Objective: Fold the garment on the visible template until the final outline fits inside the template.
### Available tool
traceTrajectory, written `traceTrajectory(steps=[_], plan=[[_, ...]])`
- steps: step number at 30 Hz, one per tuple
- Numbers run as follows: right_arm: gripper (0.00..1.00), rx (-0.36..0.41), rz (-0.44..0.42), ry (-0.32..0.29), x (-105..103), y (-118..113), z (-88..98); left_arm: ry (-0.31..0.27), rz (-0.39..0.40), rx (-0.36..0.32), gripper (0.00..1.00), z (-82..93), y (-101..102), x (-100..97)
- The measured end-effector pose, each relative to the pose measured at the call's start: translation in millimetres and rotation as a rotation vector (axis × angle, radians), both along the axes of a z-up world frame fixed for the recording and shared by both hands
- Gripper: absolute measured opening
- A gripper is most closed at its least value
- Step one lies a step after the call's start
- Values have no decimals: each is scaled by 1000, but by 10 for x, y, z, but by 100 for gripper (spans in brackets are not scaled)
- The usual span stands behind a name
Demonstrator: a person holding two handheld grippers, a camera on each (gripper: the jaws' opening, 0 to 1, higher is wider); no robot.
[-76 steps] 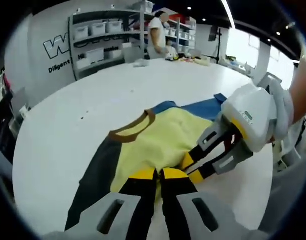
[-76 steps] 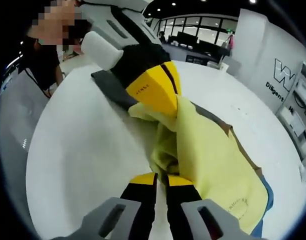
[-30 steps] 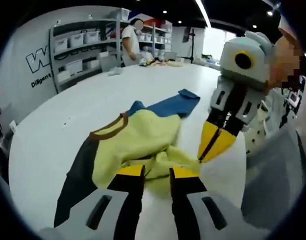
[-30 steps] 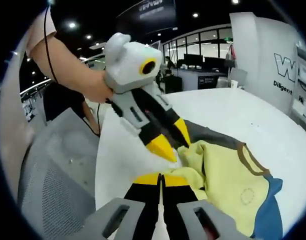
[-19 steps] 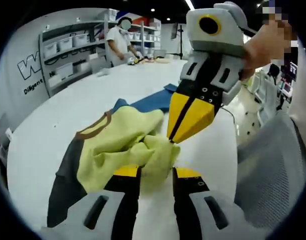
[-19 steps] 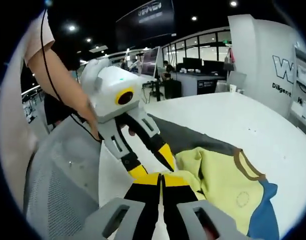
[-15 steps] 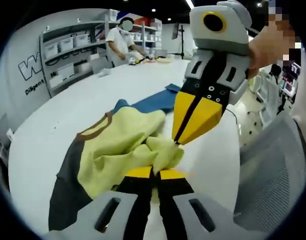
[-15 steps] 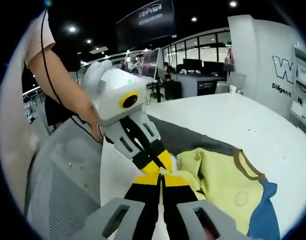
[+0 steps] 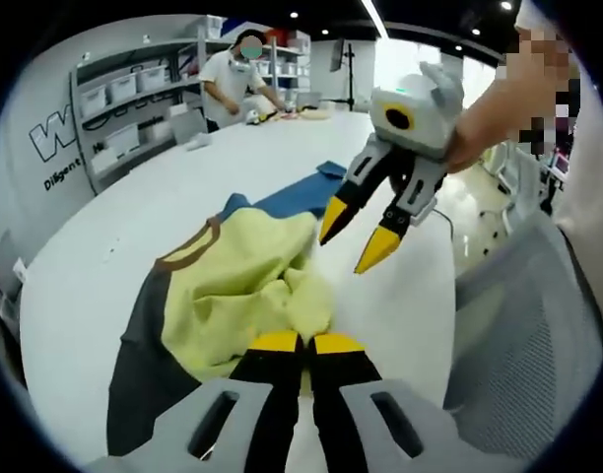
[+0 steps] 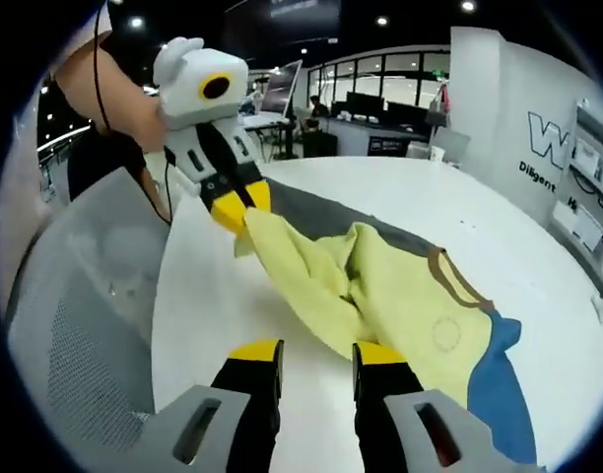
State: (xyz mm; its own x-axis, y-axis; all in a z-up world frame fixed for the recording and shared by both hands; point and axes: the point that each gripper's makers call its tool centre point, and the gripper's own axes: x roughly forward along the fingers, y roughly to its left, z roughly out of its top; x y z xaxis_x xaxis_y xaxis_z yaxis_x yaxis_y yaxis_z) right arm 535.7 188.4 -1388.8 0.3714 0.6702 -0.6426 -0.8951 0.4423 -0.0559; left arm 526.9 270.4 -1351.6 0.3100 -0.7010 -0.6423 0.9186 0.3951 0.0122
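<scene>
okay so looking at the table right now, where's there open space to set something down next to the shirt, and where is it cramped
Bare white table lies beyond the shirt's brown collar, toward the shelves, and between the yellow shirt and the mesh chair. It is crowded at the near hem, where the left gripper pinches cloth and the right gripper hangs open above.

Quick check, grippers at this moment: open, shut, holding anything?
Left gripper: shut on the yellow garment, pinching its edge.
Right gripper: open, holding nothing, jaws spread above the garment.
</scene>
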Motion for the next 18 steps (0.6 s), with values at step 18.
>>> traceTrajectory(steps=[18], plan=[[20, -187, 97, -64, 397, -74, -411, -20, 24, -43, 2, 282, -12, 84]])
